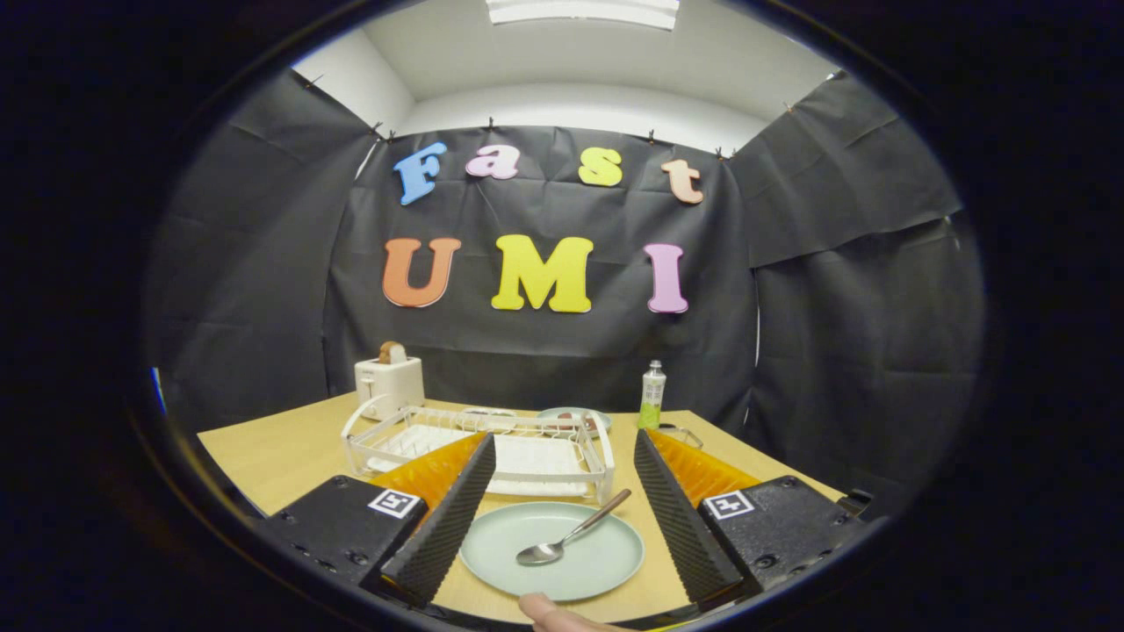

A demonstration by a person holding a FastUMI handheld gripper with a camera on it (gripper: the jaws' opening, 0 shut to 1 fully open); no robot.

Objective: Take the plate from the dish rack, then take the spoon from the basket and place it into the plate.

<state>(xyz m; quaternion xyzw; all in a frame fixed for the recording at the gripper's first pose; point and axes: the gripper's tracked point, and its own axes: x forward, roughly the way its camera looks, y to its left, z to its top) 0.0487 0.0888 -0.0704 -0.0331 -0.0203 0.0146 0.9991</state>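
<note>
Already the spoon [572,532] lies in the plate [551,550] on the bench [281,452], low in the frame, between the spread, empty fingers of the gripper [562,518], handle slanting up right toward the dish rack [479,448].

Your left finger [448,518] covers the near left corner of the dish rack [479,448] and a bit of the plate [551,551]. The basket [680,434] hides mostly behind your right finger [680,518]. Small dishes [575,420] behind the rack are too tiny to tell. Your fingertip [549,610] is cut off.
</note>
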